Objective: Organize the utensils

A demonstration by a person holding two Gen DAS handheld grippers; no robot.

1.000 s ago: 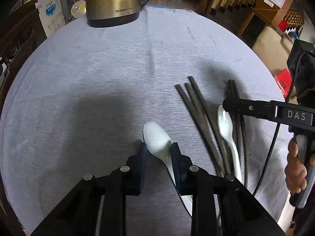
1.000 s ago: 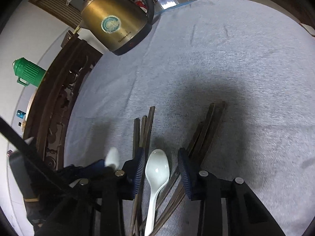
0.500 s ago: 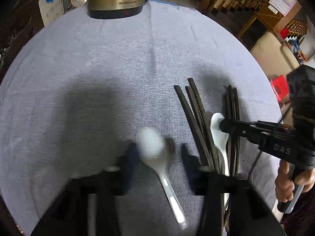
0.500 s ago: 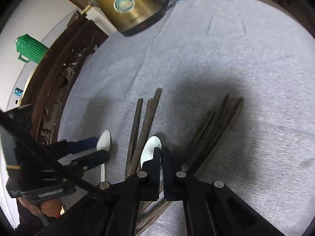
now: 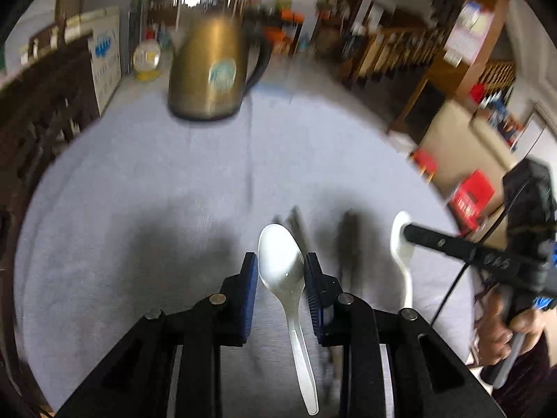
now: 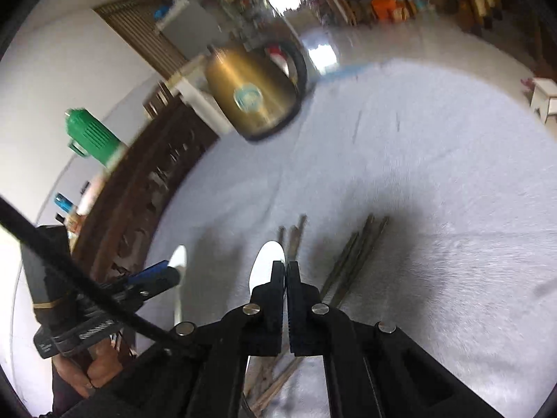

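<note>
My left gripper (image 5: 281, 271) is shut on the bowl of a white spoon (image 5: 285, 275) and holds it above the grey cloth, handle pointing back. My right gripper (image 6: 285, 271) is shut on a second white spoon (image 6: 264, 264), also lifted; this spoon and gripper show at the right of the left wrist view (image 5: 400, 244). The first spoon shows at the left of the right wrist view (image 6: 178, 257). Dark chopsticks (image 6: 351, 257) lie on the cloth below the right gripper, blurred in the left wrist view (image 5: 348, 244).
A brass kettle (image 5: 212, 73) stands at the far edge of the round table with its grey cloth (image 5: 156, 181). A dark wooden carved rail (image 6: 139, 216) runs along the left side. A green flask (image 6: 92, 136) stands beyond it.
Both grippers have closed on their spoons and lifted them off the cloth. Both views have tilted upward. The chopsticks stay on the table.
</note>
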